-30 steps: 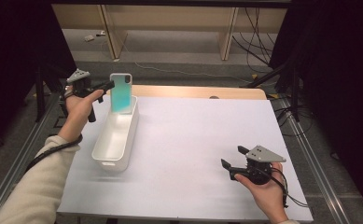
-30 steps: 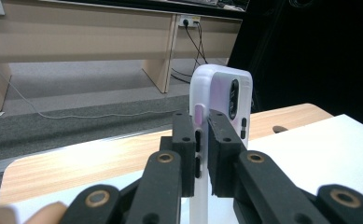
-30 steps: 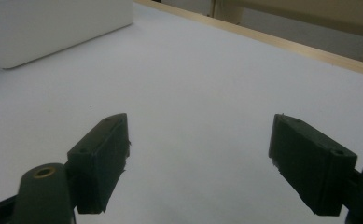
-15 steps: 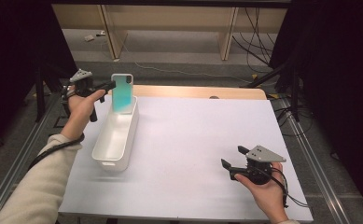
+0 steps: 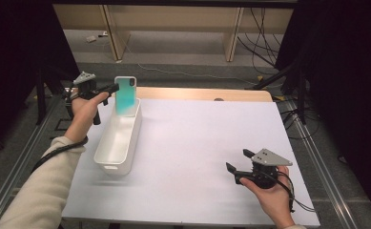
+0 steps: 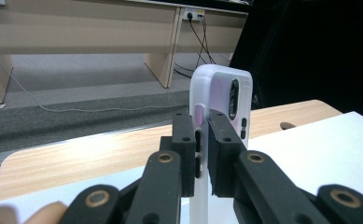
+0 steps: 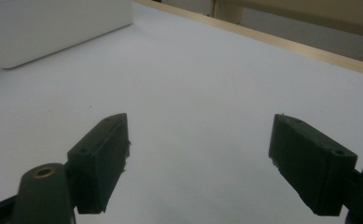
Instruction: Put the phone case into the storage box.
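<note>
In the upper left of the high view, the left claw (image 5: 110,88) is gripping a phone case (image 5: 125,95) by its edge, holding it upright with its teal face turned toward the camera. The case is standing over the far end of a long white bin (image 5: 118,139), its lower edge dipping behind the bin's rim; whether it is touching the bin's floor cannot be told. The left gripper view is showing the same grip from close in: the two black jaws are pressing on the case (image 6: 221,112) from either side, pinching its side edge just below the camera cutout, with the pale back of the case rising above them.

In the lower right of the high view, the right claw (image 5: 236,162) is hovering just above the white counter (image 5: 197,143), well apart from the bin, with its jaws spread and nothing between them. The right gripper view is confirming this: the right claw (image 7: 198,161) is gaping wide over bare white surface, and the bin's wall (image 7: 44,28) is sitting in the upper left of that frame.
</note>
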Motion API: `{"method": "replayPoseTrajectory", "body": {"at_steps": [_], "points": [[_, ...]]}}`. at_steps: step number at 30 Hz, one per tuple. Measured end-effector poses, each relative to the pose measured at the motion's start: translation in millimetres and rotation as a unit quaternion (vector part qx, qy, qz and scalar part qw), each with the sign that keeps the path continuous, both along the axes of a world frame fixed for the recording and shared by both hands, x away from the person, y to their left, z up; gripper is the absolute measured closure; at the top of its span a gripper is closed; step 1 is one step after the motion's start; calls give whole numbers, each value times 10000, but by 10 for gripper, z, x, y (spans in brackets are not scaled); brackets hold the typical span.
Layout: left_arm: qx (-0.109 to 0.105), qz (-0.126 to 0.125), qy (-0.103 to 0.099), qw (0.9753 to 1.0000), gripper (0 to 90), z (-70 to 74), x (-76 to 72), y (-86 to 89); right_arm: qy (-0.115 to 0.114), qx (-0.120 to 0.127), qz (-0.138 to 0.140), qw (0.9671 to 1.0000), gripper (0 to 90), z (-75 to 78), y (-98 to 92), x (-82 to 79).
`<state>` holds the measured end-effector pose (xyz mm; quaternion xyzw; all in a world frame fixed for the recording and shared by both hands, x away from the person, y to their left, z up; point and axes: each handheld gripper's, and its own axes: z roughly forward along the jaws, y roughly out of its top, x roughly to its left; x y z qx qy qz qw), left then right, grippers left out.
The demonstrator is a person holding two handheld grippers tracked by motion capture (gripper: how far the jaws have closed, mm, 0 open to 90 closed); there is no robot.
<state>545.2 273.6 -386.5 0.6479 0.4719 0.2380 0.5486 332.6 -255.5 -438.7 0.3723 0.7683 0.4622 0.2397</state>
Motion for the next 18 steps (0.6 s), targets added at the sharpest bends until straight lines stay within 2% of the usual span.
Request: {"method": "replayPoseTrajectory", "body": {"at_steps": [18], "points": [[68,40,82,9999,823,-68,38,5,2,-1,9,10000,214,0,1,0]]}}
